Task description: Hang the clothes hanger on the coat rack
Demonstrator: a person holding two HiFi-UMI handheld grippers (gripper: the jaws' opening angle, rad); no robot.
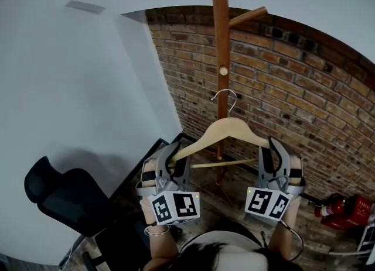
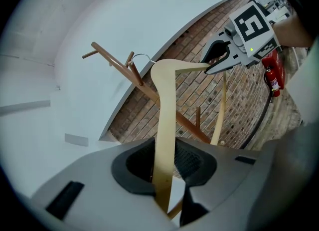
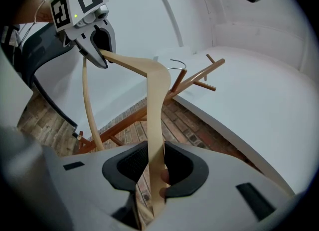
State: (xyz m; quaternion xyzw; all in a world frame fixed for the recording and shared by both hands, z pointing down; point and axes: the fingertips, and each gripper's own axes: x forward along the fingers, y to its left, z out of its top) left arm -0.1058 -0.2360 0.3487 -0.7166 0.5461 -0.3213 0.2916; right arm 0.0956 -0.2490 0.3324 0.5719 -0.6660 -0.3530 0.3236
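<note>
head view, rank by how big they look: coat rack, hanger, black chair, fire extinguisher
1. coat rack, tallest span
2. black chair and hanger look about alike; hanger is nearer, so unranked
3. fire extinguisher, smallest

We see a pale smooth wooden clothes hanger [image 1: 225,128] with a shiny metal hook [image 1: 232,107], a satin reddish-brown wooden coat rack [image 1: 220,41], and, at three o'clock, a rough red brick wall [image 1: 293,88].
</note>
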